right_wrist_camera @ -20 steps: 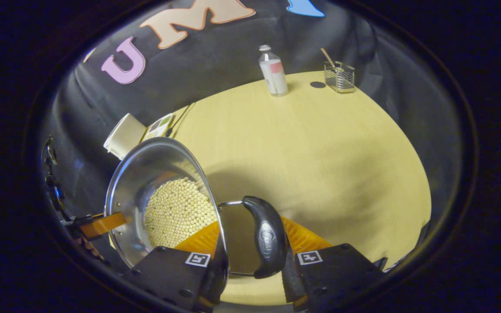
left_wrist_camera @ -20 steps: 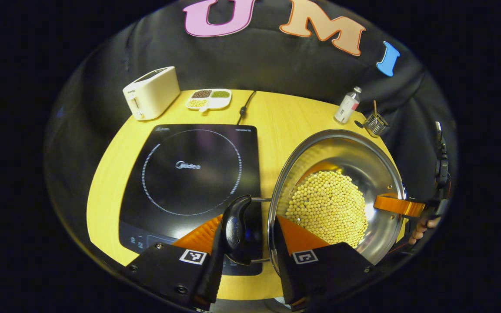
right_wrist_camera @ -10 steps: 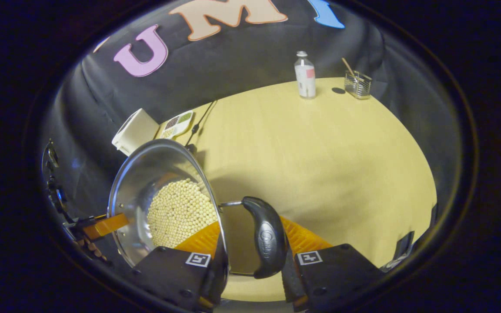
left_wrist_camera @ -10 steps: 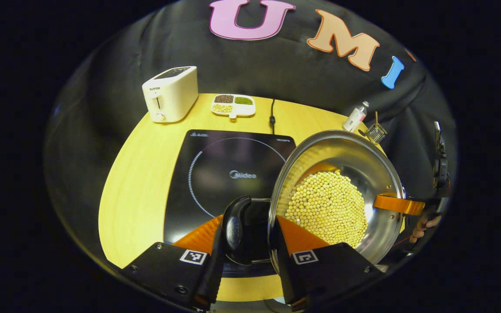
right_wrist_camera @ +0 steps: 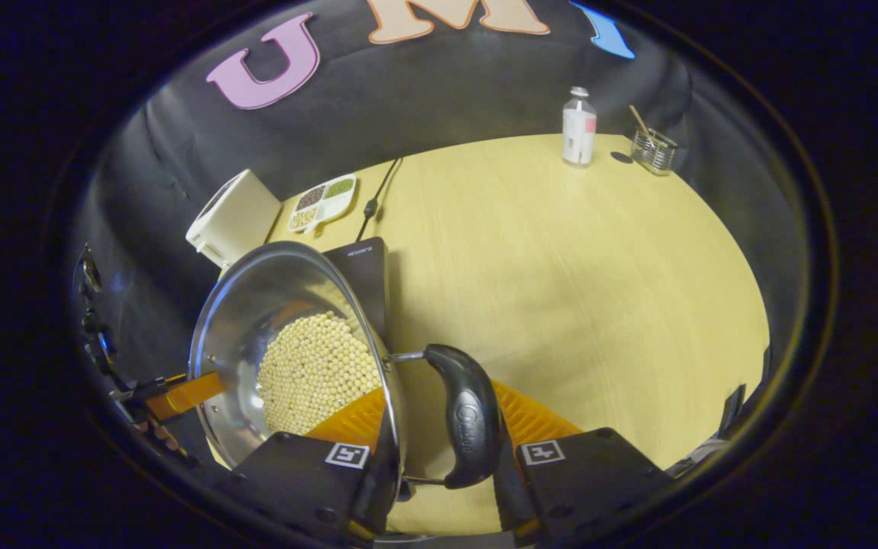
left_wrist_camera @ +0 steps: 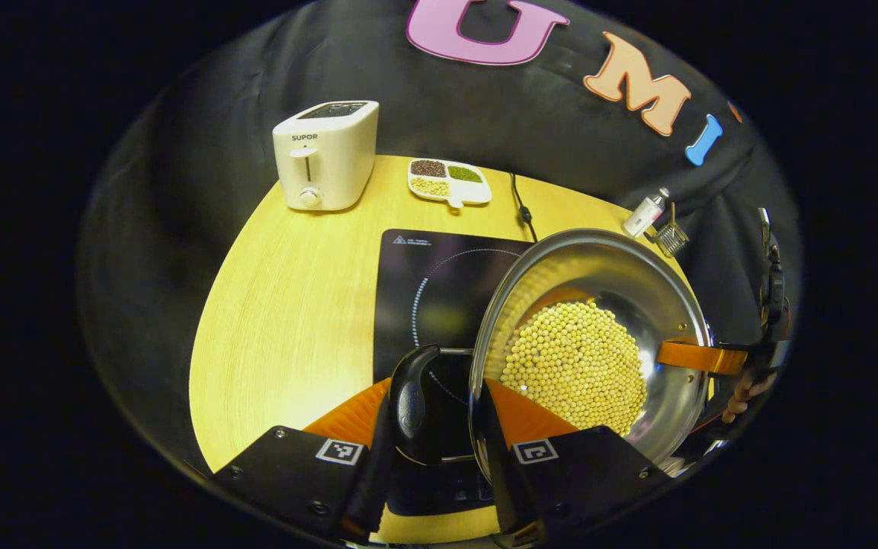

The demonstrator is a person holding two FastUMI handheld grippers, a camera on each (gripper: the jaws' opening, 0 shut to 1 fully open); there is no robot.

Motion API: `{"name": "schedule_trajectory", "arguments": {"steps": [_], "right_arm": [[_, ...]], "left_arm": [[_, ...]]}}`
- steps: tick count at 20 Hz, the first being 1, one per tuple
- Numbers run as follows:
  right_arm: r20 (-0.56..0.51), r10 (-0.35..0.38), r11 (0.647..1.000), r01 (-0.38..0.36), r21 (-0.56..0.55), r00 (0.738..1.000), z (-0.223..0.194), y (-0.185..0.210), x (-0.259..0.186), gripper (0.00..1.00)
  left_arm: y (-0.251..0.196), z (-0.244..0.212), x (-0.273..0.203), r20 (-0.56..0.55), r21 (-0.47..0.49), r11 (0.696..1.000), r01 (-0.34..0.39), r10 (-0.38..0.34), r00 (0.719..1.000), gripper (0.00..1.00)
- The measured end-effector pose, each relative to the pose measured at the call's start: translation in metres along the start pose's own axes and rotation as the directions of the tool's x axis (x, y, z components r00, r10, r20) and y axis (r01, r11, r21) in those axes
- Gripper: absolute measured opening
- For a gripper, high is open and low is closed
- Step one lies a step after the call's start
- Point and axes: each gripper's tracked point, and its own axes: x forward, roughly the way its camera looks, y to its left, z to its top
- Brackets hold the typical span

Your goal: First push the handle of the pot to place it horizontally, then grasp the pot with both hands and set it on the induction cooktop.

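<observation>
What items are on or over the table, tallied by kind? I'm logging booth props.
Pot of beans: 1
Induction cooktop: 1
Toaster: 1
Divided dish: 1
Bottle: 1
Wire basket: 1
Total: 6

A: Dim booth, warm light from overhead; the table [right_wrist_camera: 561, 267] is brightest and the wall cloth stays dark.

B: Glare on the pot [left_wrist_camera: 637, 305] inside, a soft shadow beside it. Fisheye bends the edges; focus looks sharp mid-frame.
</observation>
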Motion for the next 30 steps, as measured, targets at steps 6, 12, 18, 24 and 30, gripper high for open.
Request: {"name": "schedule_trajectory", "arguments": {"steps": [6, 12, 18, 24, 30], "right_arm": [[-0.025, -0.01, 1.0, 0.011, 0.021, 1.0, 0.016, 0.026, 0.024, 0.57], [-0.048, 0.0, 0.998, 0.004, 0.07, 0.999, 0.028, 0.042, 0.046, 0.57], [-0.063, 0.014, 0.996, -0.009, 0.089, 0.998, 0.025, 0.051, 0.061, 0.52], [-0.041, 0.017, 0.997, -0.014, 0.072, 0.999, 0.026, 0.052, 0.066, 0.57], [0.025, 0.011, 0.997, -0.013, 0.073, 1.0, 0.034, 0.054, 0.055, 0.77]], "left_arm": [[0.023, 0.033, 0.02, 0.028, 0.056, 0.998, -0.005, 0.003, 1.0, 0.57], [0.037, 0.063, 0.036, 0.081, 0.119, 0.993, -0.025, 0.015, 0.997, 0.58], [0.047, 0.077, 0.041, 0.122, 0.185, 0.981, -0.06, 0.038, 0.992, 0.56], [0.048, 0.076, 0.043, 0.133, 0.211, 0.974, -0.077, 0.05, 0.99, 0.64], [0.041, 0.074, 0.038, 0.138, 0.209, 0.975, -0.077, 0.048, 0.989, 0.79]]}}
